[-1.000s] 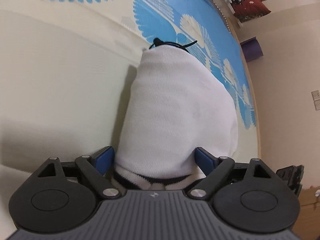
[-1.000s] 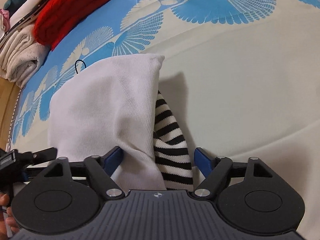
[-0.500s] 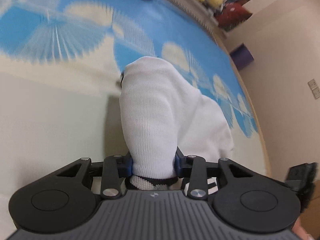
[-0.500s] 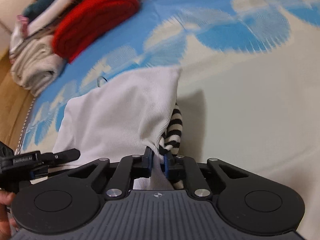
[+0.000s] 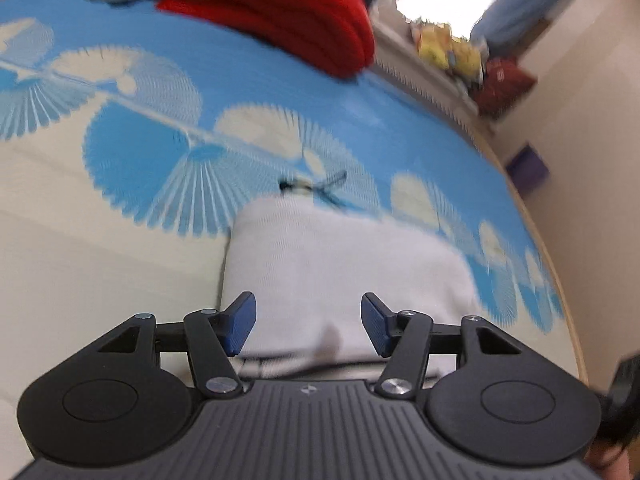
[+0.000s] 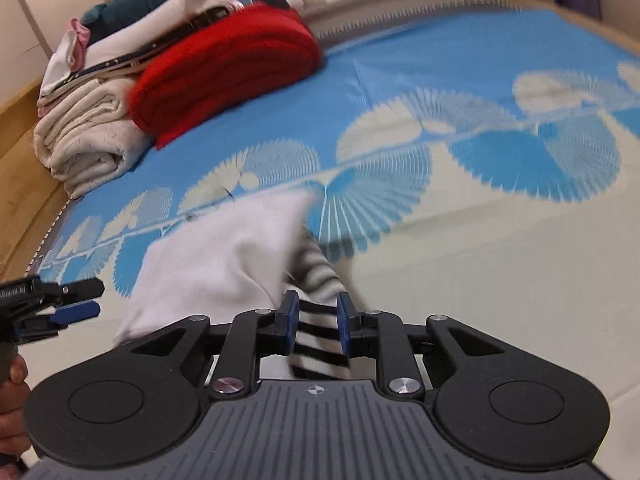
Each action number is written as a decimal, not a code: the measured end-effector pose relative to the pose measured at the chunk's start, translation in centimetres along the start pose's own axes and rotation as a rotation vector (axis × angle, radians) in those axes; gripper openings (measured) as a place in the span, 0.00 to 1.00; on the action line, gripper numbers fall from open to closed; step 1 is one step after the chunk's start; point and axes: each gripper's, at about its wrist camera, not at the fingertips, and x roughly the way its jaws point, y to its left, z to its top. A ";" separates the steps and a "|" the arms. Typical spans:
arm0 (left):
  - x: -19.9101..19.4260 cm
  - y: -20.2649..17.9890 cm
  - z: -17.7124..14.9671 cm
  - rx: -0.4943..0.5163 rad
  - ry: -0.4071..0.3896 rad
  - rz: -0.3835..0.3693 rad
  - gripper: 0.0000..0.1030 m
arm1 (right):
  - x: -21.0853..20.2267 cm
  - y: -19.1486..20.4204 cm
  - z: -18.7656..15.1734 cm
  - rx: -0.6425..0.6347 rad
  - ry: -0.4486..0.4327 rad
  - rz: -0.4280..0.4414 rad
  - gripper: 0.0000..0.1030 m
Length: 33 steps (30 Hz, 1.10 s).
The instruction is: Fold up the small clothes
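Observation:
A small white garment with a black-and-white striped part lies folded on the blue and cream bed sheet. My left gripper hovers over its near edge. Its jaws are opening, and its blue pads stand well apart and clear of the cloth. In the right wrist view the left gripper shows at the garment's left side. My right gripper is over the striped part. Its jaws are opening too; the striped cloth lies between the pads, which no longer pinch it.
A folded red blanket and rolled beige towels sit at the far side of the bed, under a pile of other clothes. A wooden bed edge runs along the left. A hand holds the left tool.
Both grippers closed on the garment's near edge, then opened again and let go of it. Both have lifted and tilted up, so more of the far bed shows.

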 end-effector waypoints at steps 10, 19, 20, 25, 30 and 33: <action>0.9 -0.2 -2.5 0.090 0.109 0.048 0.61 | 0.3 0.7 -1.5 0.011 0.154 0.113 0.51; -0.3 -2.5 -3.8 0.206 0.118 0.063 0.61 | -2.6 0.6 -1.4 0.011 0.114 0.168 0.00; -0.3 -2.8 -4.1 0.225 0.132 0.061 0.61 | -3.3 -0.3 -1.1 0.054 0.106 0.166 0.00; 0.6 -3.7 -5.5 0.320 0.183 0.088 0.62 | -2.5 -1.4 -2.2 0.023 0.200 0.024 0.00; 1.9 -2.2 -5.8 0.265 0.238 0.140 0.68 | 0.4 0.7 -3.5 -0.077 0.257 -0.024 0.00; 0.3 -2.4 -5.7 0.265 0.215 0.125 0.67 | 1.4 1.9 -4.2 -0.128 0.264 -0.066 0.01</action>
